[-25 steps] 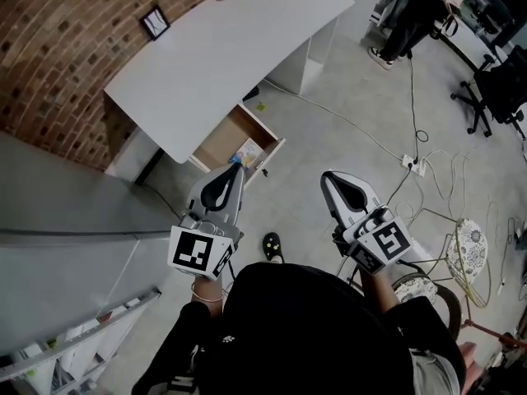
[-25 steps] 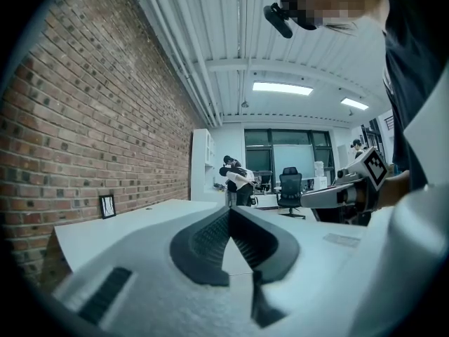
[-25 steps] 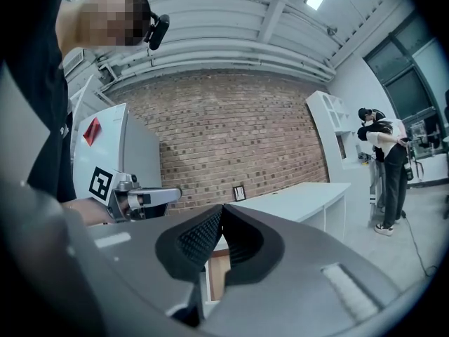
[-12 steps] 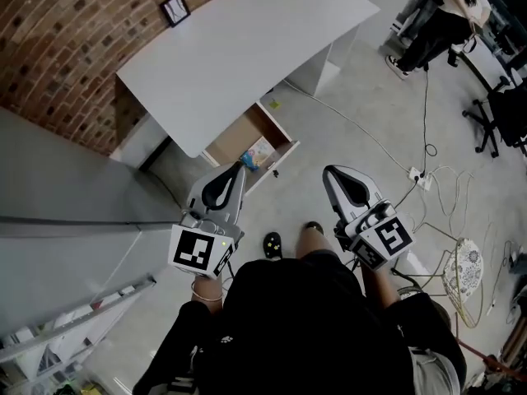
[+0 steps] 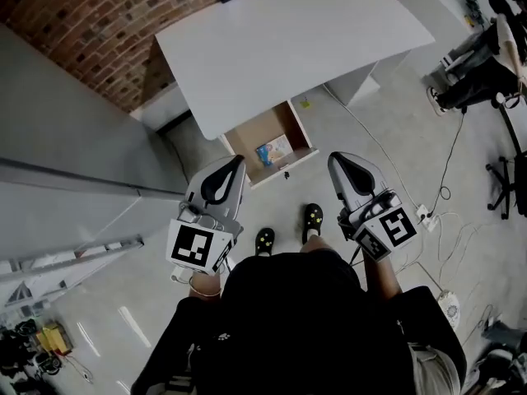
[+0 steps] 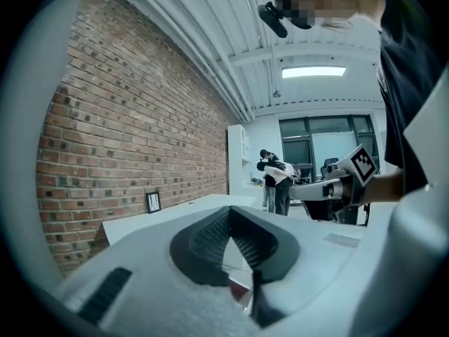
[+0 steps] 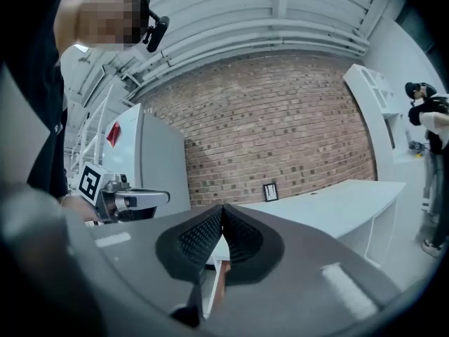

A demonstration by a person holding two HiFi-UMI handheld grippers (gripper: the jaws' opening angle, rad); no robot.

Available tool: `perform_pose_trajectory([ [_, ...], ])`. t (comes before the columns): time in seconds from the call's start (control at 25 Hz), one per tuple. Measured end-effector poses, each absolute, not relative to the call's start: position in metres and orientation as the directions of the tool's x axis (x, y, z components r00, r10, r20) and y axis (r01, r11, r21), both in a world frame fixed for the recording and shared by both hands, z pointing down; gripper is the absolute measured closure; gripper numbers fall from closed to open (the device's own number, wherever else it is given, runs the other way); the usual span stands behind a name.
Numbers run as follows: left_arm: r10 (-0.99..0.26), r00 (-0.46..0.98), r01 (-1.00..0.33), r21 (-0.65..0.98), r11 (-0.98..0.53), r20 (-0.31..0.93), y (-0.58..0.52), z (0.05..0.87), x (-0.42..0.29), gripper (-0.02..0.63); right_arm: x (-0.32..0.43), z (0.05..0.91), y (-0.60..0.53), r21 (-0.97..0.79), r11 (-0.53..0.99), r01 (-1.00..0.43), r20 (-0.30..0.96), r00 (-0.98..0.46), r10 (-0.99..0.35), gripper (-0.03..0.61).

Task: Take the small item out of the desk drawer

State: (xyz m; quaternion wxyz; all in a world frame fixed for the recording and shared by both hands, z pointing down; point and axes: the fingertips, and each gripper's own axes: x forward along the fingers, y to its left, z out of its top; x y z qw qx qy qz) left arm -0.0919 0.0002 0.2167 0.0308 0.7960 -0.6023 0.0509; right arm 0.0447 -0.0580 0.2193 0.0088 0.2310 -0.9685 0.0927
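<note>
Head view: drawer [image 5: 244, 141] already pulled open under the front edge of the white bench [image 5: 288, 39], and the small item [image 5: 273, 151] (bluish flat packet, print too small to read) lies on the drawer floor toward its front. Left tongs [image 5: 237, 161] and right tongs [image 5: 336, 158] are both closed tip to tip with nothing between them; each gripper view shows its ribbed pads meeting. The item sits between the two tips and a bit beyond: about 2 o'clock from the left tongs, about 10 o'clock from the right. Left tip looks a little nearer, though both are well apart from the item and seem to sit higher than the drawer. The packet's long axis seems to run roughly 8-to-2 o'clock, along the drawer front (hard to be sure at this size). Likely next: open one pair, drop forward and down, close across the short side.
</note>
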Motion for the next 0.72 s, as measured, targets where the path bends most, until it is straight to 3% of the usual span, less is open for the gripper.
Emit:
perform_pose_trajectory([
  [0.72, -0.982, 0.060, -0.998, 0.011, -0.059, 0.181, -0.041, 0.242, -0.063, 0.615, 0.043, 0.242, -0.134, -0.205, 0.957, -0.206, 0.088, -0.977, -0.192, 0.566],
])
